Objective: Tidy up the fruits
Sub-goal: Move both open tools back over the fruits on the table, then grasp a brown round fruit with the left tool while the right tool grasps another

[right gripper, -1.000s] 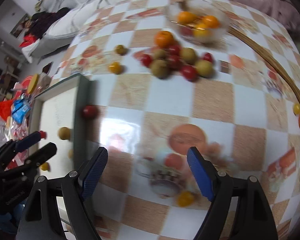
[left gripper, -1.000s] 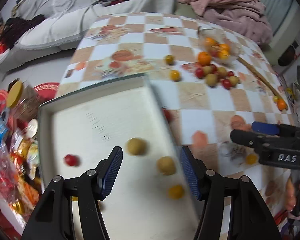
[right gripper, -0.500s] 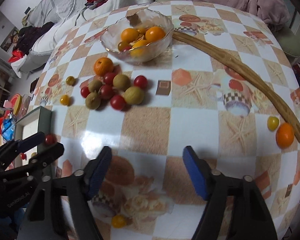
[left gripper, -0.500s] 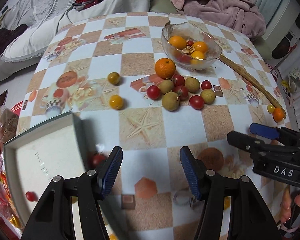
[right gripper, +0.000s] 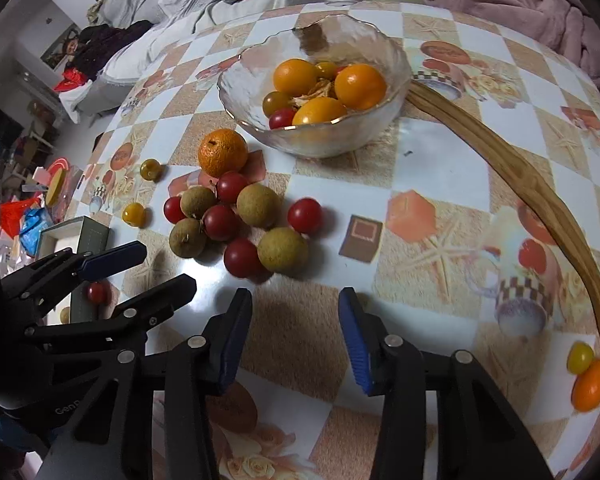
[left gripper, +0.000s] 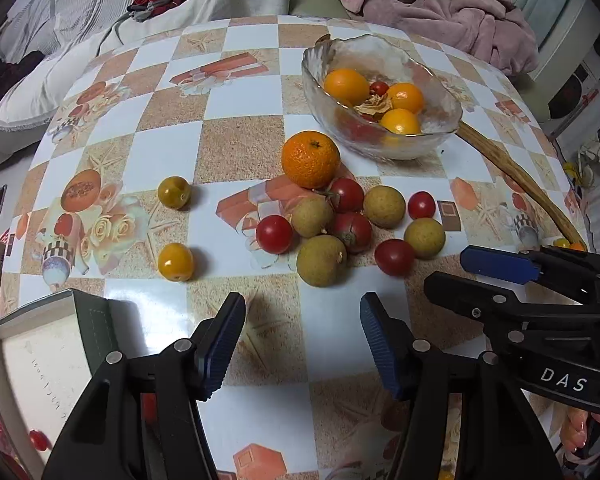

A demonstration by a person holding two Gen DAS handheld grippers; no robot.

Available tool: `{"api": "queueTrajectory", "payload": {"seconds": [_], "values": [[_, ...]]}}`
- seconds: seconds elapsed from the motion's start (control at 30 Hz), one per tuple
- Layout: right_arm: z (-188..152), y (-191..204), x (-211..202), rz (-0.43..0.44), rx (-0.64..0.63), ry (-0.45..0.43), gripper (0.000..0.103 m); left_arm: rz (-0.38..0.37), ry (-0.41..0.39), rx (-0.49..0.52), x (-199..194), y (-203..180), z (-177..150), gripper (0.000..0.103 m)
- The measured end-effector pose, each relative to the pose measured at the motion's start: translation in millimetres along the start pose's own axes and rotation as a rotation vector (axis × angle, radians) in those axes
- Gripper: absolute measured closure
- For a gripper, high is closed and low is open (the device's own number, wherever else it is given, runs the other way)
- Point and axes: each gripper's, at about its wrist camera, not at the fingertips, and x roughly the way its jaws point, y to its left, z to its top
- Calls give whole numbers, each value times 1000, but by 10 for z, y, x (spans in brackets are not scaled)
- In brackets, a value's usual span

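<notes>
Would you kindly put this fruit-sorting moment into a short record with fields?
surface: table with checkered cloth
bowl: glass, holds oranges and small tomatoes
mandarin: on the table, beside the bowl
cluster: brown longans and red tomatoes, touching, near the mandarin
yellow tomatoes: two, left of the cluster
tray: at the table's left edge
left gripper: open, empty, above bare cloth
right gripper: open, empty, jaws have just been closing

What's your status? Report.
Left gripper open, empty. Right gripper has just been closing, nothing between. Fruit cluster loose beside glass bowl. Nothing blocking.
</notes>
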Motion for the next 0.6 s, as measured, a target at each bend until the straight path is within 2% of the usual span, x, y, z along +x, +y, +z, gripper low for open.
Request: {"api": "queueTrajectory", "payload": {"seconds": [0.17, 0.23, 0.33, 0.37, 0.5, 0.53, 0.57, 0.6], "values": [[118, -6, 53, 42, -20, 1, 57, 13, 13, 5, 80, 1, 30, 42], [146, -13, 64, 68, -16, 4, 62, 20, 8, 13, 88, -19, 38, 42], [187, -50, 54, 96, 6, 5, 77, 24, 7, 20, 107, -66, 67, 42], [192, -63, 56, 101, 13, 8, 79, 24, 8, 19, 115, -85, 82, 42], [165, -118, -3, 108, 26, 1, 80, 33, 1, 21, 137, -158, 134, 42], [146, -141, -35, 107, 29, -1, 80, 39, 1, 21, 144, -172, 141, 44], [132, -162, -57, 107, 34, -1, 82, 54, -3, 22, 151, -190, 146, 53], [107, -188, -85, 105, 42, 0, 83, 71, -6, 27, 154, -203, 150, 55]]}}
